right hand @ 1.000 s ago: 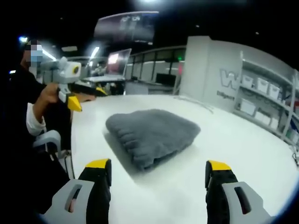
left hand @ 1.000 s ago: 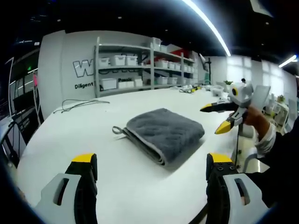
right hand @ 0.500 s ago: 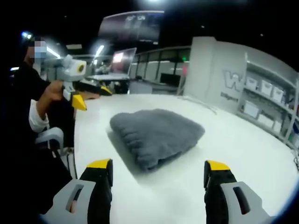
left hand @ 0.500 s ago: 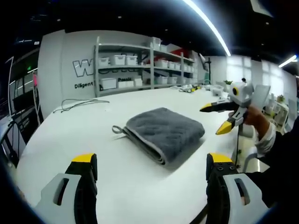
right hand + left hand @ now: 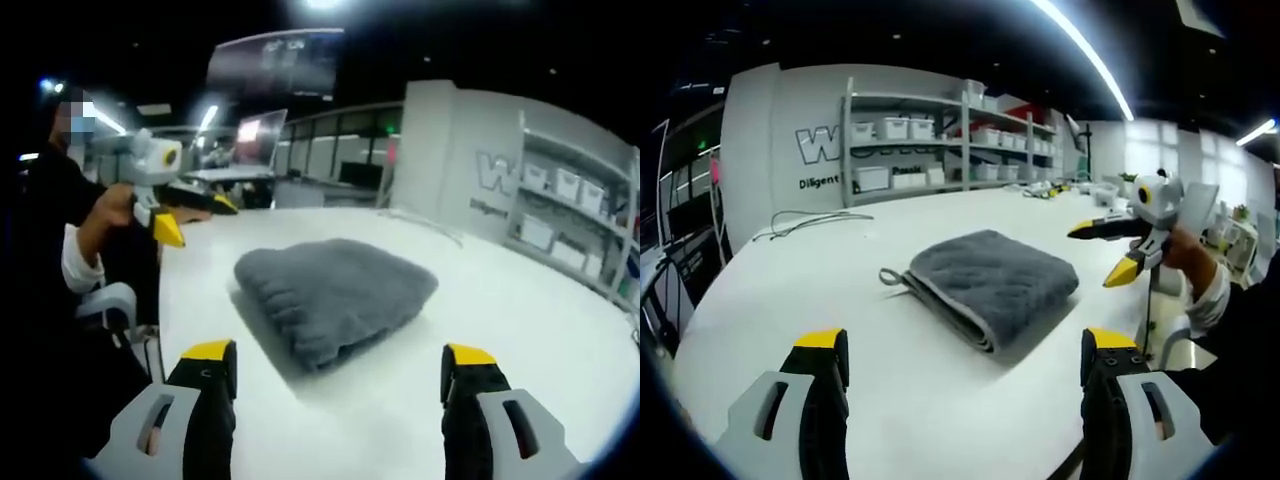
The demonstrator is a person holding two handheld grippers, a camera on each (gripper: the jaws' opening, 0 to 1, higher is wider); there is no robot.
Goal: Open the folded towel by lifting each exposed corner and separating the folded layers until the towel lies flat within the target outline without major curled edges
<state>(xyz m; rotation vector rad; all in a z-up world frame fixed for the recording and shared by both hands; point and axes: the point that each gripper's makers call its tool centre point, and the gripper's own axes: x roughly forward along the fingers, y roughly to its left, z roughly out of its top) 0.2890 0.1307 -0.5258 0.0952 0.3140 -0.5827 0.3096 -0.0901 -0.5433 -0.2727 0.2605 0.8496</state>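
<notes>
The folded towel [image 5: 990,290] lies on the bench [image 5: 840,280], between and apart from both hand-held grippers, left [image 5: 965,355] and right [image 5: 338,362], each spread wide.

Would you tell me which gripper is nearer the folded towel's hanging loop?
Left, I judge: the loop lies ahead of the left gripper; the right gripper hovers beyond the towel's opposite edge.

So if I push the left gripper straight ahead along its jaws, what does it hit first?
Most likely the folded grey towel, at its layered near edge: it lies on the white table ahead of the open left gripper, between the jaw lines. Depth is uncertain.
</notes>
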